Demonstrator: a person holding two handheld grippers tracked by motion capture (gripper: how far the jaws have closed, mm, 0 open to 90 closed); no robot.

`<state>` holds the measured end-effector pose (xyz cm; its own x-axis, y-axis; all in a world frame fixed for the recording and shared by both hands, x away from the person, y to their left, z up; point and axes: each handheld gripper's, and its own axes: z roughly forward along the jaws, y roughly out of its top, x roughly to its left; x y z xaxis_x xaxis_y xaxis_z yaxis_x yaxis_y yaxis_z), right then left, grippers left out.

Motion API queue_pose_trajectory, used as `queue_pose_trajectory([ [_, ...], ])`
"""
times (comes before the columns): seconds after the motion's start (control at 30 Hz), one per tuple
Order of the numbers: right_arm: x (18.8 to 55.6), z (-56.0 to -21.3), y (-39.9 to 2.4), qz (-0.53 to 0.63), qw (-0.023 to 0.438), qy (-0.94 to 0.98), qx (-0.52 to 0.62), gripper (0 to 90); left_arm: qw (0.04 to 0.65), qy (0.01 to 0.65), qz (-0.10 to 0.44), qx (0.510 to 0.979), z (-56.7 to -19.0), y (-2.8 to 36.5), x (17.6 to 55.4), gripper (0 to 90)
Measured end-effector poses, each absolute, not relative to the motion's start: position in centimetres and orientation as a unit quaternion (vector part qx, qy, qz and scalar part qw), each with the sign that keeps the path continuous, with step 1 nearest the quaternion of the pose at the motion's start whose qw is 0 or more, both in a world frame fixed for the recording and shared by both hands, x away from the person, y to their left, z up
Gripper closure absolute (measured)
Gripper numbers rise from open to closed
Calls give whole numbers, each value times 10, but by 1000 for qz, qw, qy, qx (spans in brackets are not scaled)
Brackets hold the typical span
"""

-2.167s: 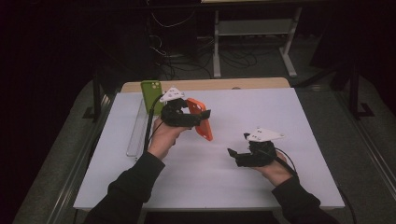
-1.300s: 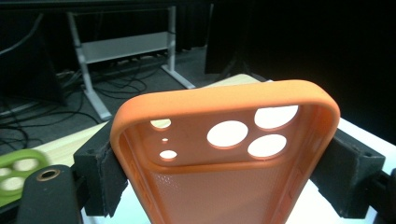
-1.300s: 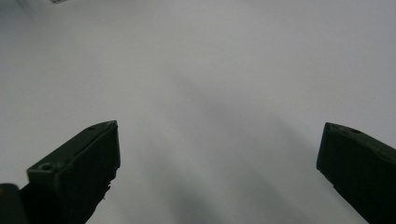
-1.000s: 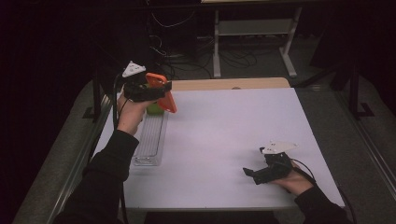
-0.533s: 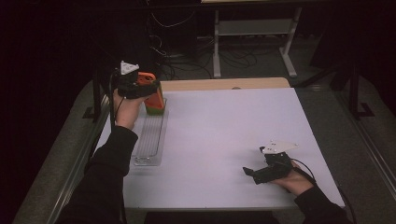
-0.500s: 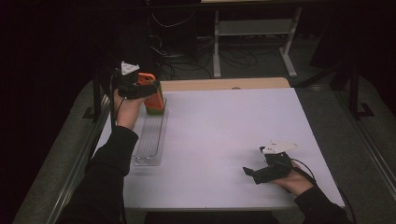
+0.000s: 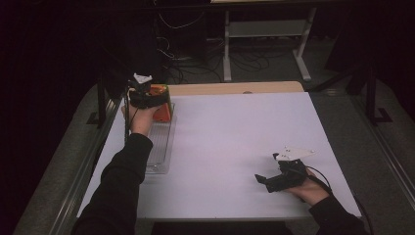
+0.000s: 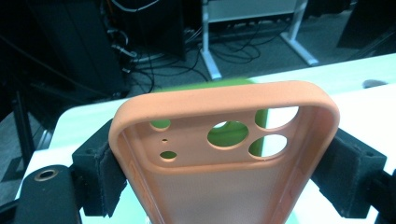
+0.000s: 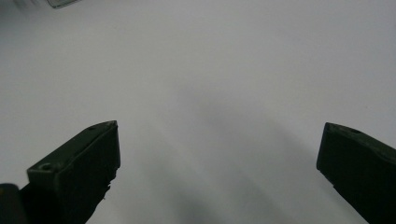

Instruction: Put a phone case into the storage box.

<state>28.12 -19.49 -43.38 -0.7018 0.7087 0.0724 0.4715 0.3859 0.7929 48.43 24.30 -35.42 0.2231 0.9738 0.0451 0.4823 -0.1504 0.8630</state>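
High view: your left gripper [image 7: 155,100] sits at the far-left corner of the white table [image 7: 235,147], clamped on an orange phone case [image 7: 161,104]. You have the case upright over the far end of a clear plastic tray [image 7: 159,147] that runs along the table's left edge. Whether the case touches the tray, can't tell from here. Your right gripper [image 7: 262,178] rests low near the front-right of the table, well apart from the case, jaws spread, nothing between them.

Left gripper view: the phone case [image 8: 224,154] is a soft-looking, matte, salmon-orange shell with rounded corners and a raised lip around the rim. You're looking into its hollow inner side. The camera end points up, with three large round cutouts clustered at the right, plus a small oval and a pinhole at the left. The black pads [image 8: 100,172] press on both long side walls, so the grip is across the width. A green object [image 8: 224,135] shows through the cutouts and just above the top edge, behind the case; can't tell what it is.

Right gripper view: your right gripper [image 9: 219,158] has its jaws wide apart over bare white table [image 9: 210,70]. A clear tray corner [image 9: 63,3] shows at the top-left edge.
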Motion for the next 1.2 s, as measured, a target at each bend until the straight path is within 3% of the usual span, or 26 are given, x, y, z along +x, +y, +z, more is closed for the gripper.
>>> queue_pose_trajectory([
  [0.57, 281, -434, -194, 420, 139, 821, 361, 0, 361, 538, 331, 686, -374, 239, 492, 133],
  [0.8, 280, -433, -193, 419, 138, 823, 359, 0, 366, 545, 318, 684, -381, 240, 496, 61],
  [1.2, 280, -433, -193, 418, 140, 824, 357, 0, 386, 515, 304, 702, -360, 248, 480, 19],
])
